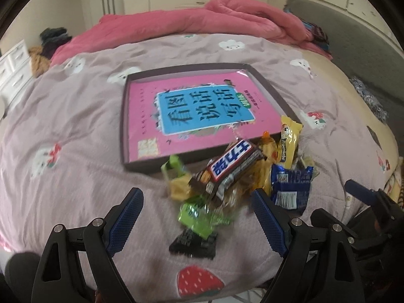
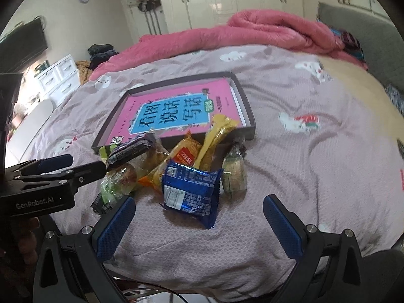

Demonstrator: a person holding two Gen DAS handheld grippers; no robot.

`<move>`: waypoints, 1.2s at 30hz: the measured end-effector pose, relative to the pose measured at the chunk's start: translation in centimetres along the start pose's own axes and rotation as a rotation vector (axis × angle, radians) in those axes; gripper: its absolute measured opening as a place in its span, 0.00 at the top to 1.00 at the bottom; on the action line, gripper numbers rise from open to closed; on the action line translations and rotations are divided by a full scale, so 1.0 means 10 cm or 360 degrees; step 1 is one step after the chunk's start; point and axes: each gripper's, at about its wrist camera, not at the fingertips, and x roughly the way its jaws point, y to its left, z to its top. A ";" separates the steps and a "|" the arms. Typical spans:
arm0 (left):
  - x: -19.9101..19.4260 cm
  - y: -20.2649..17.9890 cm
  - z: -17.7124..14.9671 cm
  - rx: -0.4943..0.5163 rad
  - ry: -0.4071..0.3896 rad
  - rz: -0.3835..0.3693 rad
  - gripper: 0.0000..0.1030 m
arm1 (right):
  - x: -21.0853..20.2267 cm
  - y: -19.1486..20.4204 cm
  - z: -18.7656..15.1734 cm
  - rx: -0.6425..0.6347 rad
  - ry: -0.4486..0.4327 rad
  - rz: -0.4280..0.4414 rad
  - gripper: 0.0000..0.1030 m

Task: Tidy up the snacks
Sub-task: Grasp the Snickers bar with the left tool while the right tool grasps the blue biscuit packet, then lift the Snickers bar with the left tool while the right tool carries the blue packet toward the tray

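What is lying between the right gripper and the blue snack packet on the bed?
Nothing visible. The right gripper is open, and the blue snack packet lies just ahead of its fingers with only bare bedsheet between. The other snacks are piled behind and beside the packet, not in front.

Our left gripper (image 1: 197, 202) and right gripper (image 2: 199, 212) both sit low in frame, jaws spread wide, gripping nothing.

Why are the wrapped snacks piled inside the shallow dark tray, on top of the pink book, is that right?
Not quite. The wrapped snacks lie on the bedspread in front of the shallow dark tray, as the right wrist view shows. Only the pink book is inside the tray.
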 end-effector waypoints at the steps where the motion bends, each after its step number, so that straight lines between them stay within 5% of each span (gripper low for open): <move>1: 0.01 0.01 0.02 0.0008 -0.0003 -0.0008 0.15 | 0.05 -0.03 0.01 0.0042 0.0023 0.0000 0.01; 15: 0.32 -0.05 0.27 0.0300 0.0045 -0.0166 0.17 | 0.44 0.05 0.02 0.0163 0.0165 -0.0019 0.10; 25: 0.54 -0.05 0.32 0.0317 0.0126 -0.0306 0.22 | 0.59 0.09 0.03 0.0148 0.0191 -0.0019 0.40; 29: 0.60 -0.05 0.34 0.0303 0.0168 -0.0377 0.45 | 0.59 0.10 0.04 0.0144 0.0175 0.0008 0.43; 36: 0.66 -0.01 0.36 0.0266 0.0194 -0.0449 0.69 | 0.51 0.11 0.07 0.0111 0.0122 0.0048 0.50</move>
